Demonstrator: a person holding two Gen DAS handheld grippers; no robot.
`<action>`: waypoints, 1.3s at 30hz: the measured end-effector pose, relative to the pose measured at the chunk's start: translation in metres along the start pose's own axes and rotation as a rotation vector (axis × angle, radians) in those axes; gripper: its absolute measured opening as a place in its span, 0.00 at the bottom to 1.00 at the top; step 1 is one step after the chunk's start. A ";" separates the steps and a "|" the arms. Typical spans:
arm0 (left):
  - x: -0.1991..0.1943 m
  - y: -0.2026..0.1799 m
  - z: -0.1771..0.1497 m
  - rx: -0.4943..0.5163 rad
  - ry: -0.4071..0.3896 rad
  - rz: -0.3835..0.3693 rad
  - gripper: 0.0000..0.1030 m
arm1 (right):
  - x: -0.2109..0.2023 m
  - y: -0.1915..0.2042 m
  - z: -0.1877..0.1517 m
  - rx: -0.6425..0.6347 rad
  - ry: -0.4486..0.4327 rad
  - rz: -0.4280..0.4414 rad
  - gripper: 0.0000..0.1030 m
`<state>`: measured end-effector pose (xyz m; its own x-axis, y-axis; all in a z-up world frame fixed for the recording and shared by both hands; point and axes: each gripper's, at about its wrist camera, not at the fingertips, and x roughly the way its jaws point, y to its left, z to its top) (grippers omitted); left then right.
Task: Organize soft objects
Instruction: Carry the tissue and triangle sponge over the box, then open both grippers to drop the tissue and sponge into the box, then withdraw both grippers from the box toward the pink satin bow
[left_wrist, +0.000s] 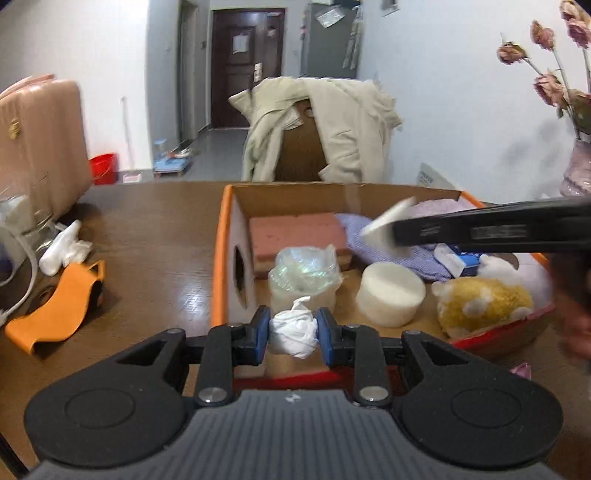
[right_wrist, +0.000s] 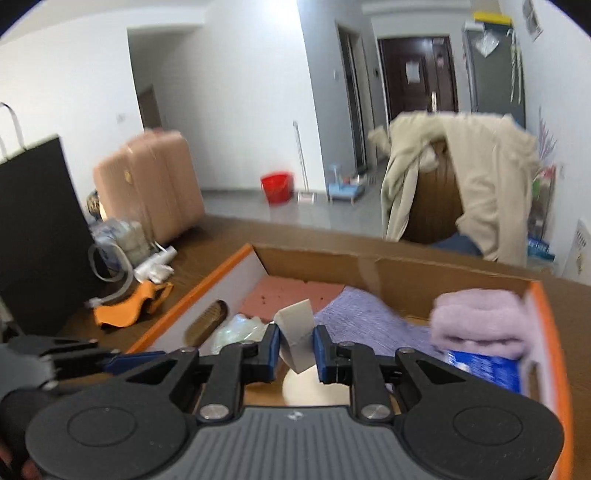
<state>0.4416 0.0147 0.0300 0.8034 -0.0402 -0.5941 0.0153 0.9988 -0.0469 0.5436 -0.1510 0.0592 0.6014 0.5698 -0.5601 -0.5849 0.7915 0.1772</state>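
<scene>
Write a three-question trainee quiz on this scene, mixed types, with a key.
1. True or false: the left gripper holds a white wad between its fingers.
2. What does the right gripper hold? A) brush B) white sponge slab C) blue pack
3. Fill in: the pink sponge lies inside the ____.

Key: 1 true; 2 B; 3 box

1. The left tongs (left_wrist: 293, 334) pinch a white cloth wad (left_wrist: 294, 334) above the box's (left_wrist: 227, 221) near edge.
2. Inside lie a pink sponge (left_wrist: 295, 232), white foam disc (left_wrist: 391, 291) and yellow plush toy (left_wrist: 484, 299).
3. The right tongs (left_wrist: 391, 229), blurred, seemingly grip a white pad (left_wrist: 384, 225).
</scene>
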 end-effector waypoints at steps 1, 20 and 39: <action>0.003 0.001 0.001 0.005 0.003 0.004 0.27 | 0.012 0.000 0.001 0.003 0.017 0.004 0.19; -0.053 0.023 0.021 -0.041 -0.122 0.009 0.67 | -0.018 -0.004 0.022 0.133 -0.046 0.001 0.63; -0.235 -0.023 -0.093 -0.083 -0.240 -0.047 0.86 | -0.246 0.070 -0.115 -0.061 -0.233 -0.106 0.75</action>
<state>0.1976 -0.0016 0.0961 0.9213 -0.0685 -0.3827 0.0146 0.9898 -0.1419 0.2924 -0.2615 0.1160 0.7662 0.5252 -0.3701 -0.5393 0.8388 0.0739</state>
